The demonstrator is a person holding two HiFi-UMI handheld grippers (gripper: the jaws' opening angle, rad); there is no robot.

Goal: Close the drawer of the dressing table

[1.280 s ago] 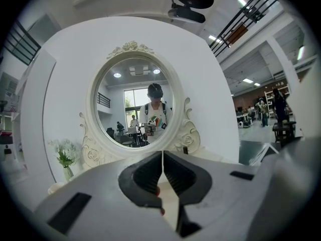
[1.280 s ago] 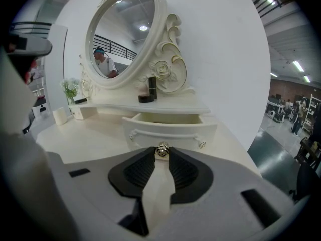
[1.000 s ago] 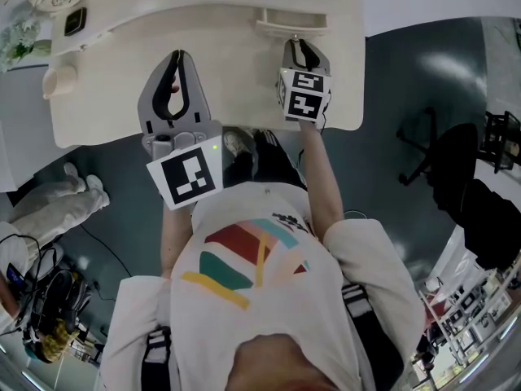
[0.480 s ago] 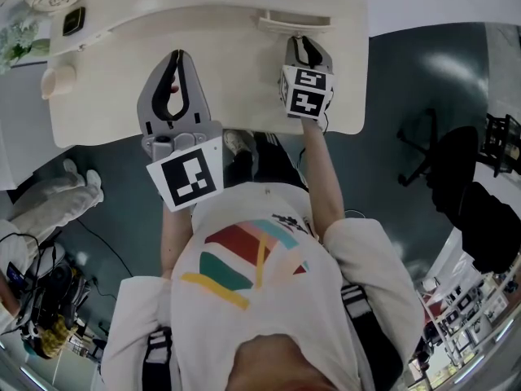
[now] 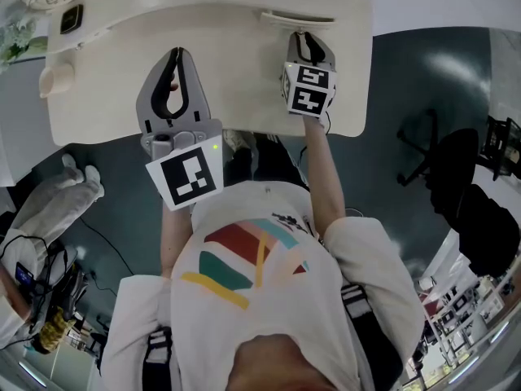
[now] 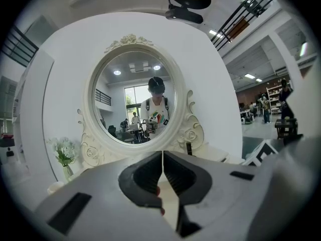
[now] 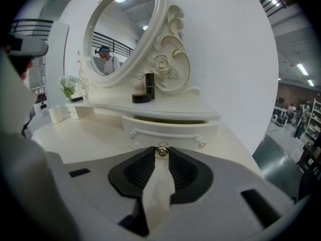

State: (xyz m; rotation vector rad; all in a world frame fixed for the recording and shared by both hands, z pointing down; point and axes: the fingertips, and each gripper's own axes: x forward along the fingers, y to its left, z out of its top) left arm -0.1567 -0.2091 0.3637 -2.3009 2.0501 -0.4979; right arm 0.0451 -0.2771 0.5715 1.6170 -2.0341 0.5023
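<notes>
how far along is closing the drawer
Done: the right gripper has its fingers clamped on the knob. In hand: the drawer stands slightly out, with a dark gap above its front. To do: push it flush. The left gripper is shut and empty.

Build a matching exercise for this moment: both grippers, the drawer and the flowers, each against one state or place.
Things:
1. left gripper
2. right gripper
3. drawer
4. white flowers

States or places:
A. closed on the drawer knob
B. left of the oval mirror
C. jaws together, nothing held
D. pulled slightly open

Pairs: 1-C, 2-A, 3-D, 4-B
</notes>
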